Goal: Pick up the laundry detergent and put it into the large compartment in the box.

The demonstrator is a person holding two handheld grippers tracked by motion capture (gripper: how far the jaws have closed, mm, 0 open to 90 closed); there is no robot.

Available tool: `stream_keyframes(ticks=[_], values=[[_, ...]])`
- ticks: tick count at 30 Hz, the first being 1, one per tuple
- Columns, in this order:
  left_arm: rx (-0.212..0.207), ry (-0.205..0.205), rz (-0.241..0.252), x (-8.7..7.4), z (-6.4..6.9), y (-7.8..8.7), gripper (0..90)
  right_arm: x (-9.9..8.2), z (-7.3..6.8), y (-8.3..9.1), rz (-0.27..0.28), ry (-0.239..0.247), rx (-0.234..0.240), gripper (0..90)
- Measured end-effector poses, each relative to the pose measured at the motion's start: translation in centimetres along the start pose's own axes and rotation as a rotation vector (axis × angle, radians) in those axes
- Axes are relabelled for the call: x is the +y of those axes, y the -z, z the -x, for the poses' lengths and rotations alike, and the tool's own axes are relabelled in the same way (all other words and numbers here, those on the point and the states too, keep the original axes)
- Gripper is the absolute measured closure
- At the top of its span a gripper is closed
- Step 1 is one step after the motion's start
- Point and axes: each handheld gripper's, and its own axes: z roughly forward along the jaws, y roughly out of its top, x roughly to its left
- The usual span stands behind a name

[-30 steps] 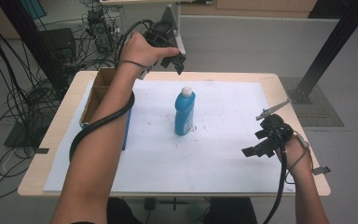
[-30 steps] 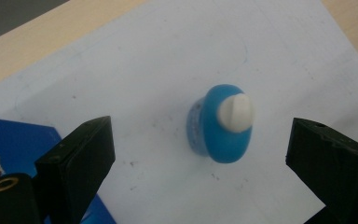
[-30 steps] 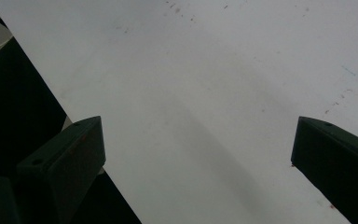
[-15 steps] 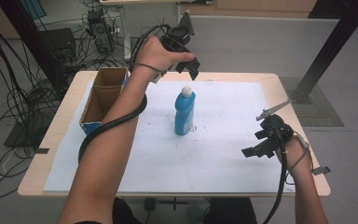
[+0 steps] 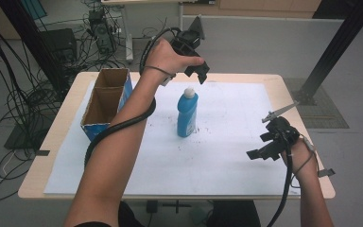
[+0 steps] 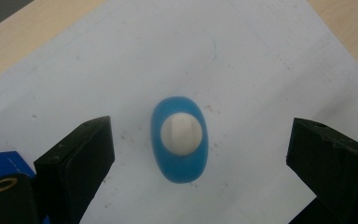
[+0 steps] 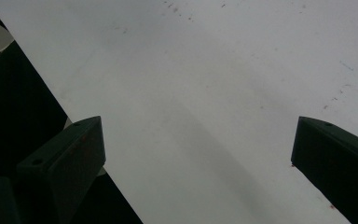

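Overhead now: left gripper (image 5: 200,75) hangs in the air directly above the blue bottle (image 5: 187,114), jaws pointing down and spread wide, nothing between them. Not touching the bottle; a gap shows above its white cap (image 5: 189,91).

Bottle stands upright near the middle of the white sheet (image 5: 227,156), which covers most of the wooden table (image 5: 56,137). Left gripper view looks straight down on it: white cap (image 6: 182,134) inside the blue oval of the bottle (image 6: 181,165), roughly centred between the two black jaws, clear of both.

Cardboard box (image 5: 105,100) w/ blue sides sits open-topped at the sheet's left edge, apart from the bottle; 2 compartments visible, contents can't tell.

Right gripper (image 5: 263,150) is low over the sheet's right side, well apart from the bottle. Right gripper view: jaws wide apart, holding nothing, bare sheet (image 7: 205,93) under them.
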Motion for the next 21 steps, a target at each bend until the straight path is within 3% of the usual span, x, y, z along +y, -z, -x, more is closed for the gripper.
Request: stream_keyframes(ticks=[11,21], values=[[0.036,0.012,-0.019,-0.3,-0.2,-1.8,7.6,-0.1,0.0,-0.2,0.005,0.0,0.001,2.7],[0.045,0.027,-0.022,-0.7,-0.2,-3.3,7.7,-0.3,0.1,-0.4,0.003,-0.008,0.002,2.7]])
